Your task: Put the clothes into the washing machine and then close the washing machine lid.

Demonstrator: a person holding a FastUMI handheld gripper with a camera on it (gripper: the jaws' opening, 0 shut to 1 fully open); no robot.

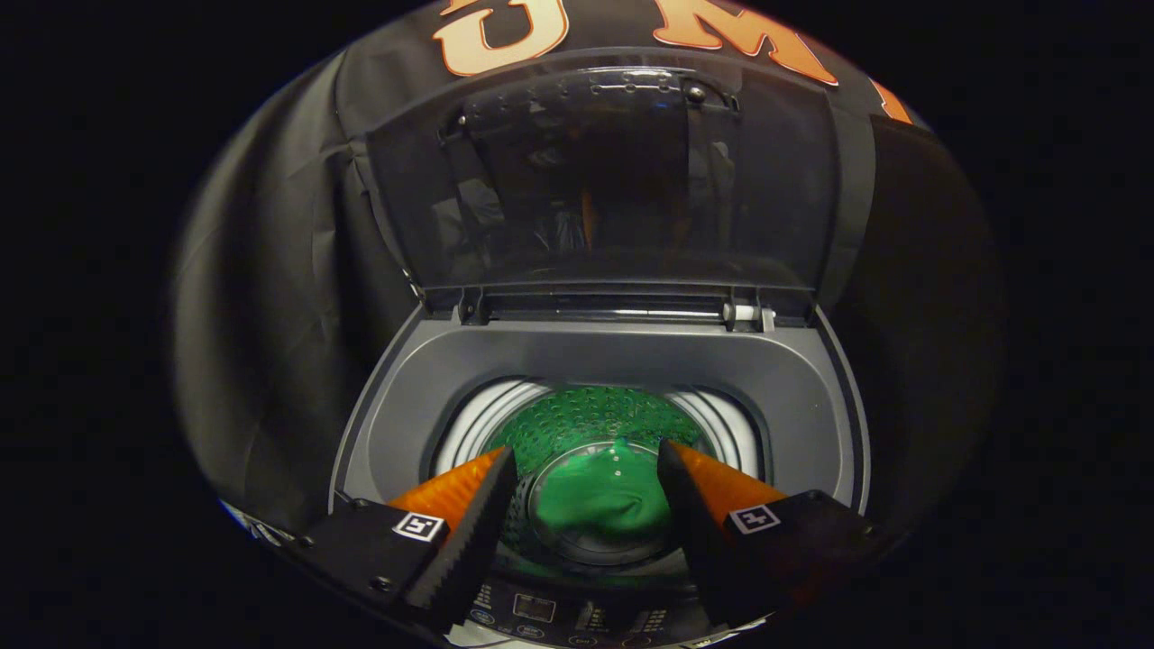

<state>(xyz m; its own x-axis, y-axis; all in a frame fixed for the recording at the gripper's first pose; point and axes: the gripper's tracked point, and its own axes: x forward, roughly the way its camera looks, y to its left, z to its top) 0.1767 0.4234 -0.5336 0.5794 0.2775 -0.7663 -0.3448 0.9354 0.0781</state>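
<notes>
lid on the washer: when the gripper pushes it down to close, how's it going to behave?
The lid stands upright on a rear hinge, so it will likely swing as one stiff panel, not flex. Its glossy, reflective face looks slippery; a push near the top edge seems safer. Once past upright it may drop by itself onto the tub opening. The gripper is open, with nothing between its fingers.

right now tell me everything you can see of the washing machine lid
The washing machine lid stands open, tilted up and back against the dark booth cloth. It is a dark, see-through panel in a darker frame, glossy with reflections, hinged along the rear edge of the grey top. Nothing touches it; the open gripper hangs far below, over the drum.
</notes>
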